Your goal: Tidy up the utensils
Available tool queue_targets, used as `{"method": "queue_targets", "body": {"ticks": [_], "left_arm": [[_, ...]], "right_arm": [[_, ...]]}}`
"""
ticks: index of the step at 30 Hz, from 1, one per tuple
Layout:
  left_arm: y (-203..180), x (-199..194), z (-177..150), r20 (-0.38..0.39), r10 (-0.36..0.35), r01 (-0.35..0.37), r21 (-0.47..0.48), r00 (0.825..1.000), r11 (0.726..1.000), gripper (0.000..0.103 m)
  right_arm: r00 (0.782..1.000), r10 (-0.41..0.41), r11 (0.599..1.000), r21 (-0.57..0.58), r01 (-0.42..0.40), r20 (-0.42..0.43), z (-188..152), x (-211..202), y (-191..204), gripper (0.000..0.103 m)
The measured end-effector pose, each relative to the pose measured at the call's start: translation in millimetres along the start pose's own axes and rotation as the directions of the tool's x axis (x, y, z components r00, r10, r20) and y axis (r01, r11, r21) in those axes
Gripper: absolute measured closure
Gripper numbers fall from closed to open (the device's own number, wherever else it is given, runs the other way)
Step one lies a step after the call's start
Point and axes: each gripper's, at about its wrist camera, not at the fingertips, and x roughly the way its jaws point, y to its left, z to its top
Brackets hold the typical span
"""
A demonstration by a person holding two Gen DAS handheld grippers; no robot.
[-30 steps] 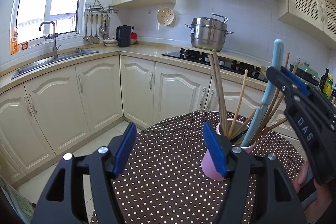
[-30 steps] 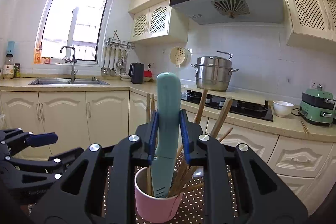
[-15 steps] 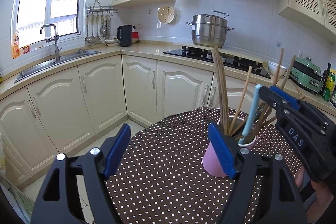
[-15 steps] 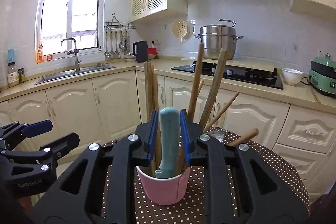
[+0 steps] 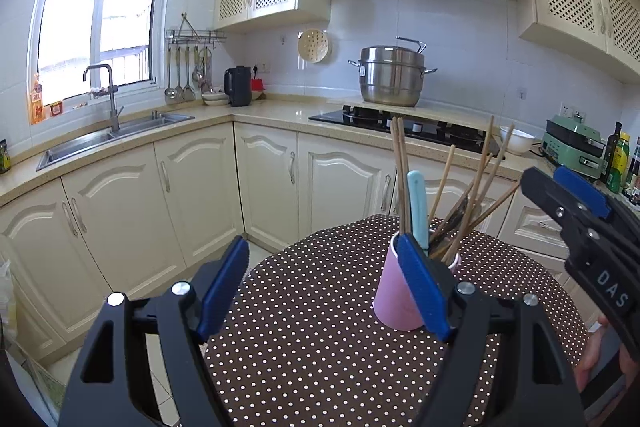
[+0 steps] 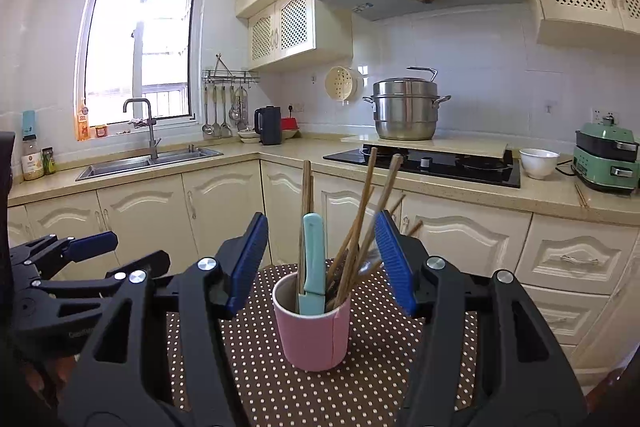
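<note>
**Knife in the cup, both grippers clear**

Standing handle-up in the pink cup point(image 6: 311, 327): the teal knife point(image 6: 313, 259), packed in beside wooden chopsticks point(image 6: 362, 211) fanning out to the right. Cup upright on the polka-dot table point(image 6: 380, 379). Right gripper point(image 6: 320, 263) just been opening, jaws now spread either side of the knife handle, pads touching nothing. Left gripper point(image 5: 322, 293) wide and empty, right pad showing in front of the cup, no contact visible.
</note>
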Motion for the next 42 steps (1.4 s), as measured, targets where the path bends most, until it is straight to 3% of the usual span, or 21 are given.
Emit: {"method": "queue_targets", "body": {"ticks": [18,28,42], "left_arm": [[-26.6,-129.6,-17.7,0.179,-0.065,0.052,0.073,0.982,0.996,0.014],[-30.2,-189.8,-26.9,0.243,-0.068,0.051,0.077,0.968,0.996,0.012],[-29.2,-219.0,-30.4,0.305,-0.085,0.062,0.085,0.948,0.994,0.012]], "right_arm": [[0.999,-0.035,0.999,0.020,0.035,0.000,-9.5,-121.3,9.0,0.033],[0.999,-0.041,0.999,-0.025,0.042,0.033,-7.0,-172.9,25.1,0.027],[0.994,-0.082,0.995,-0.056,0.086,0.076,-4.1,-197.1,29.7,0.023]]}}
